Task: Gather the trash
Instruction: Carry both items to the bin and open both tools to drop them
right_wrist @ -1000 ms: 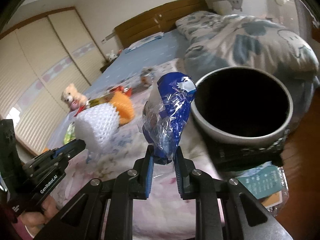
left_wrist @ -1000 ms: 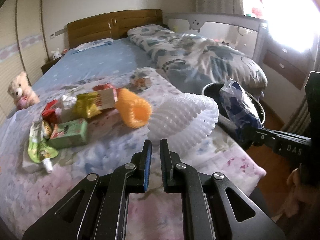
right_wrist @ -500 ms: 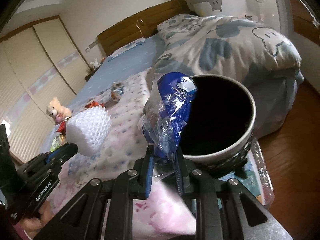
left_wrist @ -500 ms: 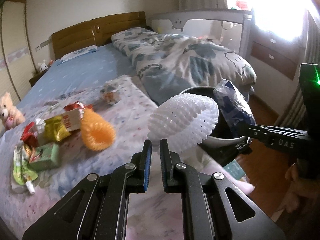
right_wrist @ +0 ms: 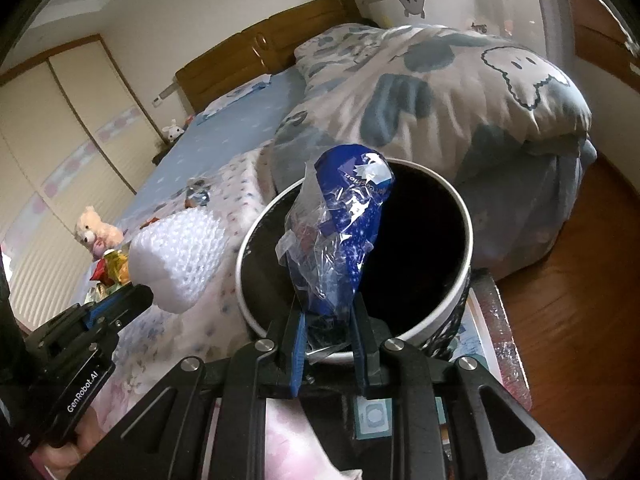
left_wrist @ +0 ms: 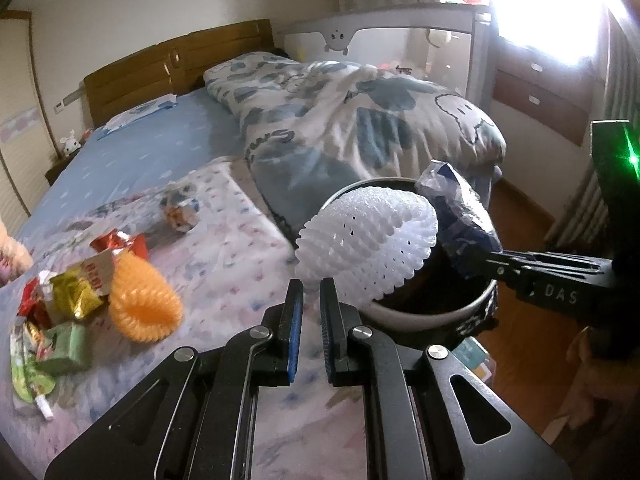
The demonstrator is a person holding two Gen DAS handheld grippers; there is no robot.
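1. I have two grippers in play, one per hand. My left gripper (left_wrist: 311, 295) has its jaws nearly together, pinching the thin edge of one white foam net sleeve (left_wrist: 368, 244).
2. My right gripper (right_wrist: 328, 320) is clamped narrowly on one crinkled blue and clear plastic bag (right_wrist: 340, 236); the white print on it is too warped for me to read.
3. From the right wrist view I can read "GenRobot.AI" on the left gripper's black body, and a hand (right_wrist: 68, 452) below it. From the left wrist view the right gripper's arm shows the letters "DAS".
4. Both pieces of trash hang over one round bin (right_wrist: 466, 240), pale-rimmed and dark inside, which stands on the wooden floor just beside the bed. The bag is above the bin's mouth; the foam sleeve overlaps its near rim.
5. On the flowered sheet (left_wrist: 240, 256) lies one orange foam net sleeve (left_wrist: 144, 304), ring-shaped and ribbed.
6. Beside it is a heap of wrappers (left_wrist: 60, 300): gold foil, red, and one green carton. A red-lettered label there is too blurred for me.
7. Farther up lies one small crumpled wrapper (left_wrist: 180, 206) alone.
8. One teddy bear (right_wrist: 96, 230) sits at the bed's far side.
9. Beyond are a rumpled blue and white quilt (left_wrist: 360, 120) with cartoon faces and a wooden headboard (left_wrist: 176, 60).
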